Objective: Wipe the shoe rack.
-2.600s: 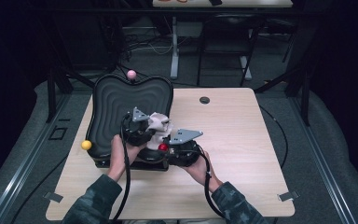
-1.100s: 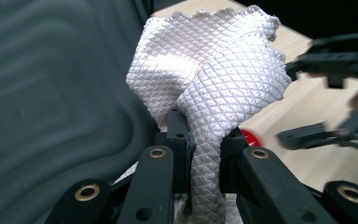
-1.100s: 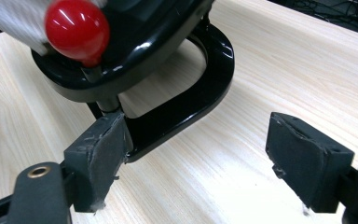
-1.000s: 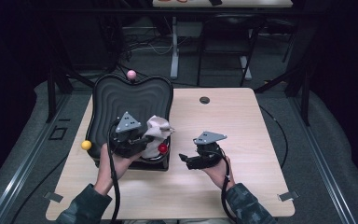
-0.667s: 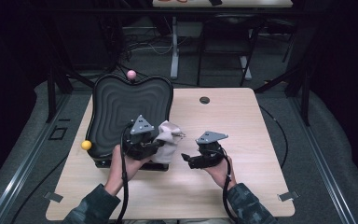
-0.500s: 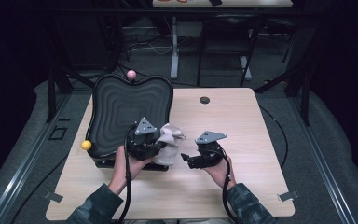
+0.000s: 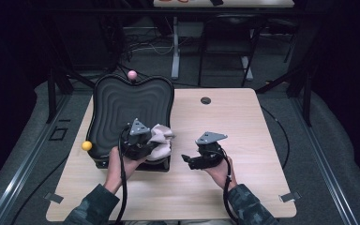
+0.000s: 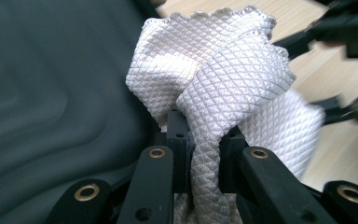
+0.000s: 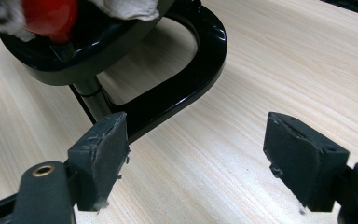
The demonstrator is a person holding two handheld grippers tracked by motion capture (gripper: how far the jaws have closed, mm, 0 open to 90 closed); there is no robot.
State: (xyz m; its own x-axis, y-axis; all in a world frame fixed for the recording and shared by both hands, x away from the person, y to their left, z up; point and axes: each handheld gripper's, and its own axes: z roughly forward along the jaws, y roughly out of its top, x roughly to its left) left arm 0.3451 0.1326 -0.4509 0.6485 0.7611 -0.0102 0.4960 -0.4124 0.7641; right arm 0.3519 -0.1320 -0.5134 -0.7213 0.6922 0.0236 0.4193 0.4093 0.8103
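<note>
Two grippers work over a pale wooden table (image 7: pixel 243 122). At the far left, a yellow ball (image 7: pixel 87 146) sits at nine o'clock of a black ridged tray (image 7: pixel 122 108), and a pink ball (image 7: pixel 131 74) sits at the tray's twelve o'clock rim. The left gripper (image 7: pixel 143 143) hangs over the tray's five o'clock corner, its jaws clamped tight on a bunched white cloth (image 7: pixel 160 140); in the left gripper view a twisted fold of the quilted cloth (image 8: pixel 223 88) is squeezed between the jaws. A red ball (image 9: pixel 49 16) shows under the cloth in the right gripper view, above the tray's black stand (image 9: pixel 177 88). At three o'clock of the cloth, apart from it, the right gripper (image 7: pixel 190 160) is held above bare wood, jaws spread wide with nothing between them. A small dark disc (image 7: pixel 206 100) lies at the table's twelve o'clock side.
</note>
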